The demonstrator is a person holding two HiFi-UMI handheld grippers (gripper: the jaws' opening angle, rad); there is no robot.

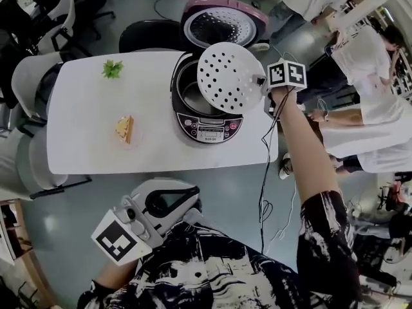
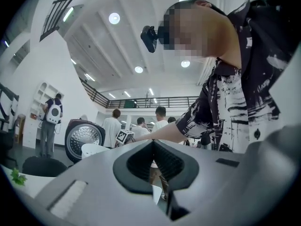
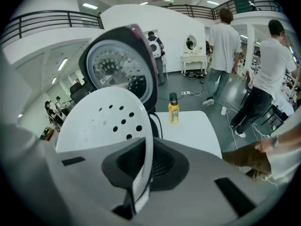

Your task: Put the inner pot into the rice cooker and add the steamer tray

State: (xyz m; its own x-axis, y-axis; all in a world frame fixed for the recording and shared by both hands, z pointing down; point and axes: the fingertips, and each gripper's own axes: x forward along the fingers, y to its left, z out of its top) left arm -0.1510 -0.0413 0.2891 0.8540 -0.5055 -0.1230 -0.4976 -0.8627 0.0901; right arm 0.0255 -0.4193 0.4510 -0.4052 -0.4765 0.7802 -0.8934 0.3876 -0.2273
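The rice cooker (image 1: 205, 111) stands on the white table (image 1: 84, 114) with its pink lid (image 1: 222, 23) swung open to the back. The metal inner pot (image 1: 193, 96) sits inside the cooker body. My right gripper (image 1: 265, 84) is shut on the rim of the white perforated steamer tray (image 1: 230, 77), which hangs tilted above the cooker's right side. In the right gripper view the tray (image 3: 106, 121) stands edge-on between the jaws of that gripper (image 3: 145, 144), with the open lid (image 3: 117, 69) behind it. My left gripper (image 1: 187, 195) is near my body, below the table edge, shut and empty (image 2: 151, 144).
A green sprig (image 1: 112, 68) and a wedge of food (image 1: 125, 129) lie on the table's left half. A black cable (image 1: 265, 172) hangs off the table's right edge. Chairs (image 1: 29, 76) stand at the left. People (image 1: 380, 108) stand at the right. A yellow bottle (image 3: 174, 112) stands on another table.
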